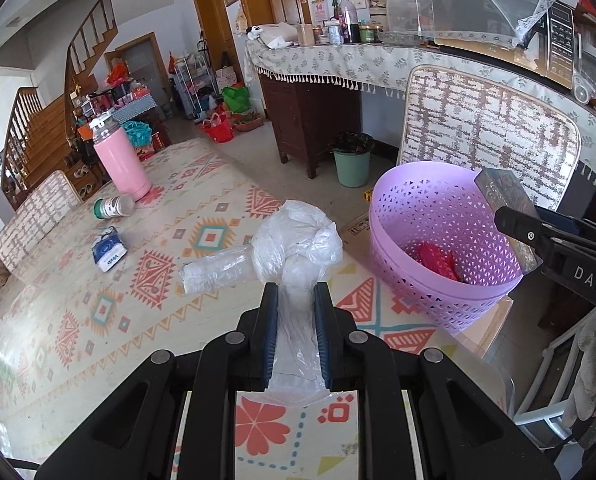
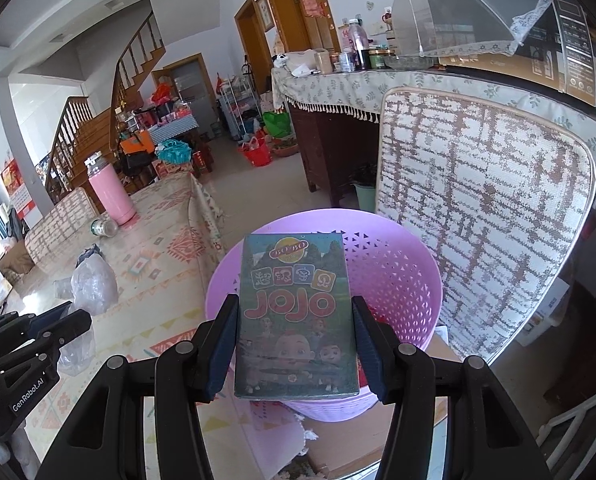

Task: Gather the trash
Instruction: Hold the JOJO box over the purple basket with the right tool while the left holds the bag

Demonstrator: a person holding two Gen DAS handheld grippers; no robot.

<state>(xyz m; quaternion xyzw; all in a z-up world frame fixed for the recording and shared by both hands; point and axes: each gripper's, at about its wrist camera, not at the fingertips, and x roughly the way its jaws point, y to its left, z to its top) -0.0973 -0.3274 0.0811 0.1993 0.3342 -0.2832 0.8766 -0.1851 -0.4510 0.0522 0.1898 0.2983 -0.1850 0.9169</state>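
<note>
My left gripper [image 1: 296,292] is shut on a crumpled clear plastic bag [image 1: 294,240], held above the patterned tablecloth [image 1: 98,280] just left of the purple basket [image 1: 418,300]. The bag [image 2: 94,286] also shows at the left of the right wrist view, beside the left gripper's fingers [image 2: 70,326]. My right gripper [image 2: 296,312] is shut on a flat box printed "JOJO" [image 2: 296,316], held over the purple perforated basket [image 2: 402,280]. In the left wrist view that box [image 1: 506,204] hangs at the basket's right rim. A red wrapper [image 1: 438,260] lies inside the basket.
On the table stand a pink flask [image 1: 120,160], a small toppled bottle with a green cap [image 1: 112,206] and a blue-and-white tissue pack [image 1: 108,250]. A woven chair back [image 1: 486,128] rises behind the basket. A green bin [image 1: 352,160] stands on the floor.
</note>
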